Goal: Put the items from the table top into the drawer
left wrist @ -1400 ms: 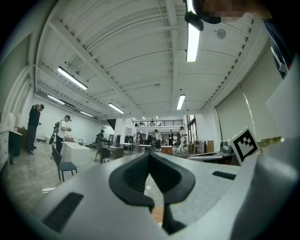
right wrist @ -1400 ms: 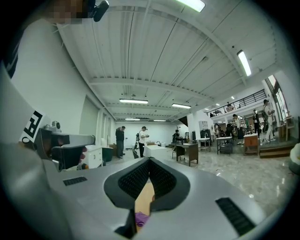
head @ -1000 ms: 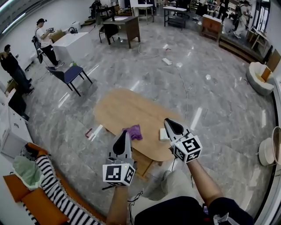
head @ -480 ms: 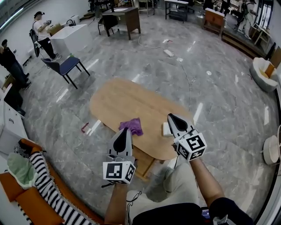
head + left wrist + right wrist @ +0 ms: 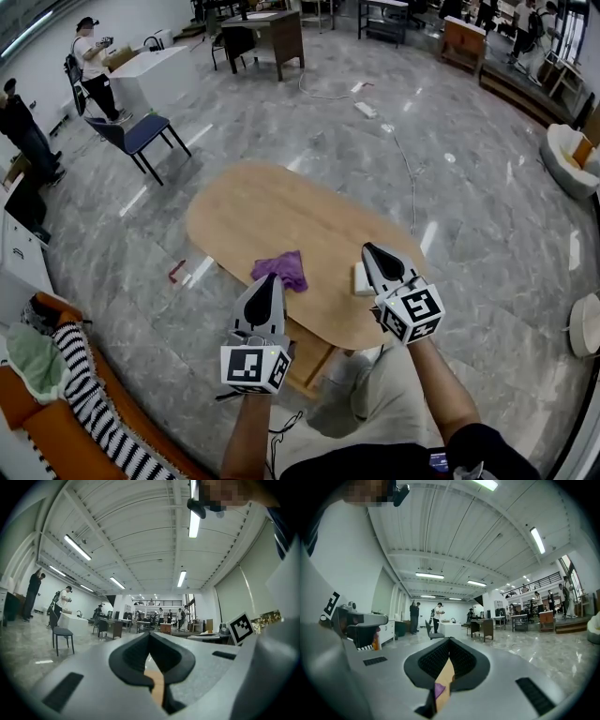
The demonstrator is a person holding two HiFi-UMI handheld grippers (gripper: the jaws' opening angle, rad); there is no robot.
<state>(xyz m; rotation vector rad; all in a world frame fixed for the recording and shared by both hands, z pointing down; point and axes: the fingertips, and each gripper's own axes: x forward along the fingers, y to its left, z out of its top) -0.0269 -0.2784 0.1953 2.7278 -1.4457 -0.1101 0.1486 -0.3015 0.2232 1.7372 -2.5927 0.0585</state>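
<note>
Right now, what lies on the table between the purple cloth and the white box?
Nothing: the head view shows only bare wooden tabletop between the purple cloth and the white box.

table [image 5: 281, 211]: oval, light wood top, mostly bare
table stands on: grey glossy stone floor [image 5: 469, 225]
purple cloth [image 5: 281, 269]: crumpled, lying on the table top near the near edge, left of centre
white block [image 5: 360, 277]: small, flat on the table top near the near edge, right of the purple cloth, well apart from it, partly hidden
rest of top: bare wood
</note>
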